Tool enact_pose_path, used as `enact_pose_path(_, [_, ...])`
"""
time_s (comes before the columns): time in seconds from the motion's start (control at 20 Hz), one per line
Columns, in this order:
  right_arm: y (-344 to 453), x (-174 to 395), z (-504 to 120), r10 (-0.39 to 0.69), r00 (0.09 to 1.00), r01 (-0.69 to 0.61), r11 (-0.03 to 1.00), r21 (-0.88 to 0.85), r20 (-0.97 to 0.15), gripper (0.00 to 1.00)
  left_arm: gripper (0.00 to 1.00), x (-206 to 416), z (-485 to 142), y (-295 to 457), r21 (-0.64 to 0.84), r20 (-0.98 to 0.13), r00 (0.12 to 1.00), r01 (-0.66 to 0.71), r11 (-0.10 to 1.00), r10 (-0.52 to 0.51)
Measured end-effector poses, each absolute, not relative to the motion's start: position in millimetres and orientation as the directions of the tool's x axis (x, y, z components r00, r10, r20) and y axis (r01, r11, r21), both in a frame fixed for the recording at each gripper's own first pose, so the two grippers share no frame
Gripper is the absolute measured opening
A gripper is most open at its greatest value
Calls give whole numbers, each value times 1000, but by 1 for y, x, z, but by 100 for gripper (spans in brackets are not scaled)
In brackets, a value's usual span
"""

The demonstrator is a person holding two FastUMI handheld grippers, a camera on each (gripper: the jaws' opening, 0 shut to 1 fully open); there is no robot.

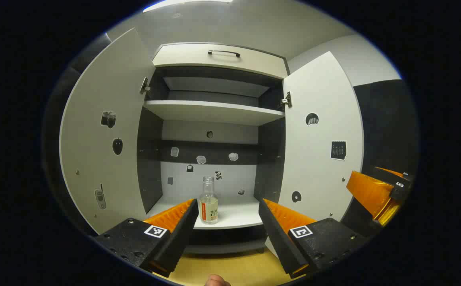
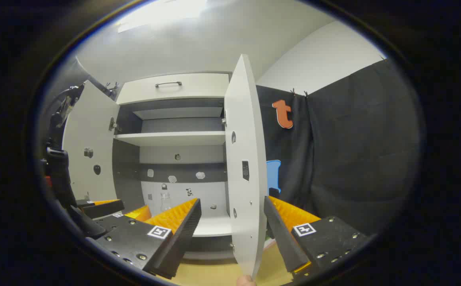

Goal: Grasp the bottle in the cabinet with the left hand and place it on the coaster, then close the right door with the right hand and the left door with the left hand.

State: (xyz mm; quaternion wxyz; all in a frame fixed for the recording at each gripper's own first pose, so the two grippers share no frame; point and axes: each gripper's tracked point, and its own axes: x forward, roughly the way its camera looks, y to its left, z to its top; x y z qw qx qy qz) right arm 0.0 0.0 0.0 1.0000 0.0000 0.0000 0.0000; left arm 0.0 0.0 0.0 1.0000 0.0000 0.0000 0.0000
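A small clear glass bottle (image 1: 209, 200) with a pale label stands upright on the cabinet's lower shelf (image 1: 234, 216), near its front. My left gripper (image 1: 228, 202) is open in front of the shelf, short of the bottle, which shows just inside the left finger. In the right gripper view the bottle (image 2: 165, 200) stands far back. My right gripper (image 2: 231, 206) is open, and the free edge of the right door (image 2: 246, 167) runs through the gap between its fingers. I cannot tell if they touch. Both doors stand wide open: the left door (image 1: 107, 147) and the right door (image 1: 321, 143).
A drawer with a dark handle (image 1: 224, 53) sits above the open compartment, and an upper shelf (image 1: 214, 111) is bare. A wooden tabletop (image 1: 230, 270) lies below the cabinet. The right gripper (image 1: 377, 190) shows beyond the right door; the left gripper (image 2: 107, 208) shows at the lower left.
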Motion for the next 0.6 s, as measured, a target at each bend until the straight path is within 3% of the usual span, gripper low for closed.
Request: enact_pose_path(0.6, [-2, -7, 1, -14, 1000, 14, 1000, -8, 2, 96, 96, 7, 5, 9, -20, 5, 1000, -2, 1000, 3])
